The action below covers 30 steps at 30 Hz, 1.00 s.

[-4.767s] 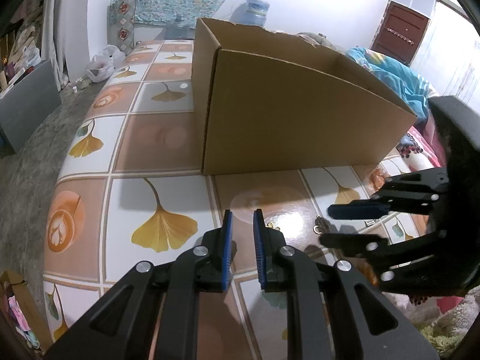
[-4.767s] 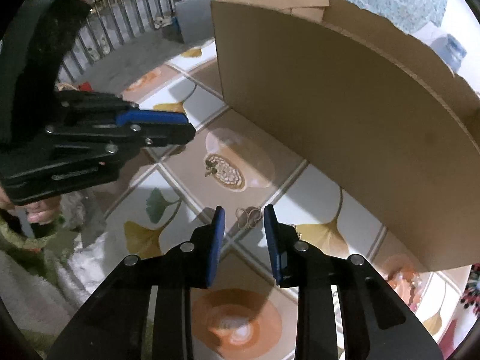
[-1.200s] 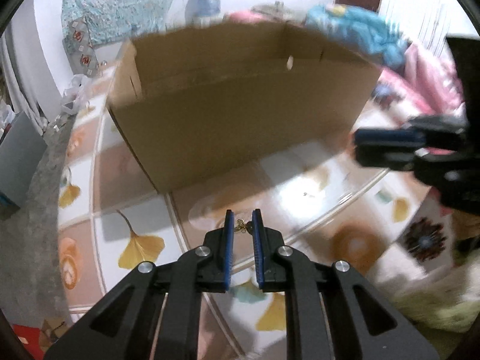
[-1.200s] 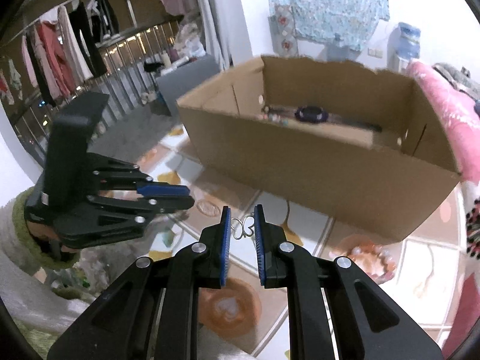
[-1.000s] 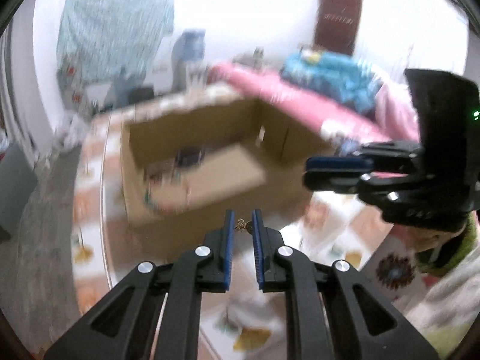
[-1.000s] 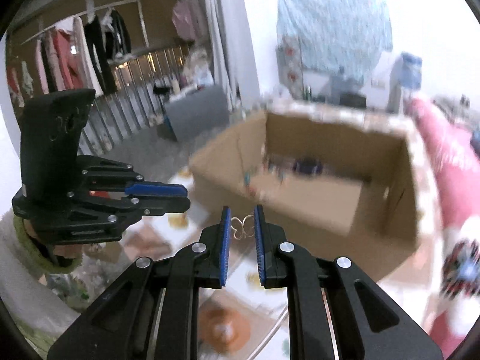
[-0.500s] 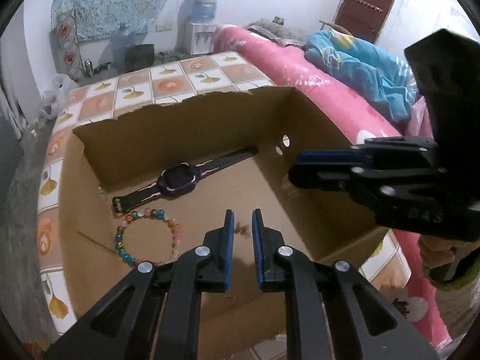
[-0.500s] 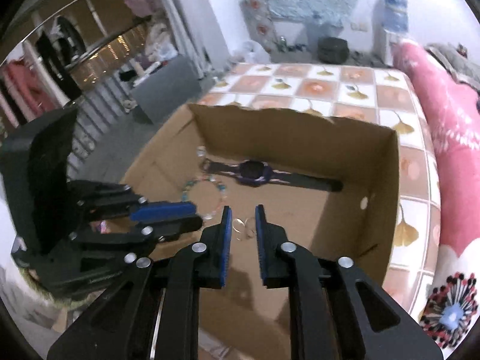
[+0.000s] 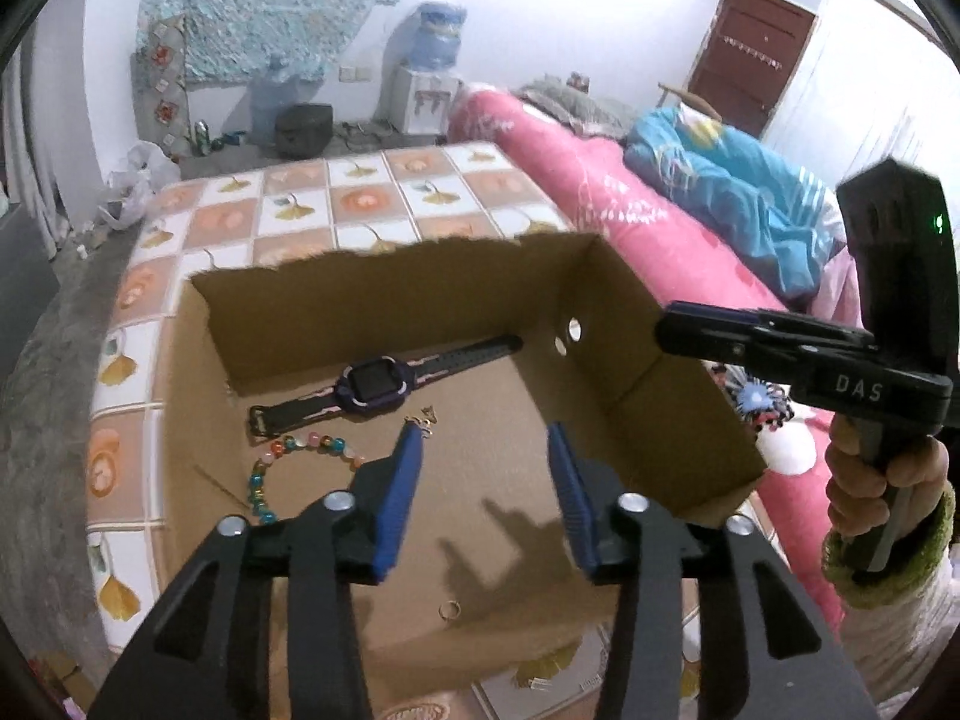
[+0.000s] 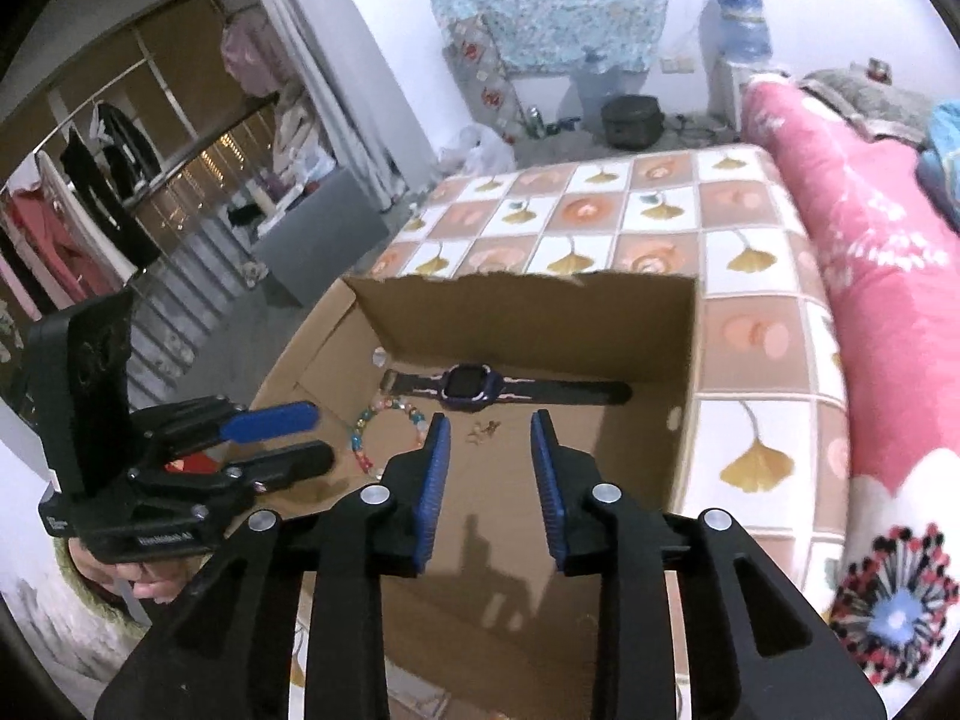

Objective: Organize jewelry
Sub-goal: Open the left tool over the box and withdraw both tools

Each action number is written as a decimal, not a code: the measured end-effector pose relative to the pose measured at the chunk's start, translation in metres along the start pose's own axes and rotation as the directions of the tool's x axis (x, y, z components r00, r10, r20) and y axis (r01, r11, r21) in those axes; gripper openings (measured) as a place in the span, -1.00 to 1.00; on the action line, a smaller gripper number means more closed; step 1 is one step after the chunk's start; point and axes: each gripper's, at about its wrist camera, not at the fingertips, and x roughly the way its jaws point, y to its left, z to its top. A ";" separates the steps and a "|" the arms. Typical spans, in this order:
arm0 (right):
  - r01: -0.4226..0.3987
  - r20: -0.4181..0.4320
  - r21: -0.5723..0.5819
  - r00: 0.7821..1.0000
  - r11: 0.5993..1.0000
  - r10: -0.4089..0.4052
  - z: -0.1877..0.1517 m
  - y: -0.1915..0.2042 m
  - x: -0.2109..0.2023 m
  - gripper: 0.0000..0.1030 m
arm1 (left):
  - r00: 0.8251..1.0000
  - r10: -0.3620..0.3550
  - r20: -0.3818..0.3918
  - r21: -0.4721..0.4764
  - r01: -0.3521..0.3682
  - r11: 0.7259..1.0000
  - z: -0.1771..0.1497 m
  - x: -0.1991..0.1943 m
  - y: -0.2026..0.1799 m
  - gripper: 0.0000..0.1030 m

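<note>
Inside the open brown cardboard box [image 9: 660, 420] lie, from left to right, a multicoloured bead bracelet [image 9: 282, 468], a purple wristwatch [image 9: 375, 387] and small gold earrings [image 10: 483, 430], while the left gripper [image 9: 483, 468] and right gripper [image 10: 487, 462] above are opening, empty, so sorting looks nearly done.

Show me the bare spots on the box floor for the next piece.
Free: the box floor right of the watch, toward the holed wall, and the near middle. Crowded: the left, with the bracelet, watch and small earrings. A ring lies by the near wall.
</note>
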 end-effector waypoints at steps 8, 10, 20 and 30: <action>0.020 0.093 -0.011 0.995 1.000 -0.019 -0.024 0.015 -0.059 0.02 | 0.996 0.015 0.089 -0.005 -0.015 1.000 -0.031 -0.064 -0.011 0.45; 0.023 0.113 -0.014 0.993 1.000 -0.021 -0.037 0.021 -0.073 0.15 | 0.994 0.018 0.104 -0.011 -0.017 1.000 -0.044 -0.079 -0.012 0.58; -0.004 0.107 0.043 0.994 0.999 -0.001 -0.125 0.029 -0.097 0.26 | 0.996 0.039 0.082 -0.047 -0.035 0.998 -0.121 -0.116 -0.011 0.89; 0.095 -0.064 0.106 0.994 0.990 -0.088 -0.199 0.043 -0.040 0.26 | 0.970 0.199 -0.143 -0.072 -0.211 0.975 -0.167 -0.027 0.000 0.89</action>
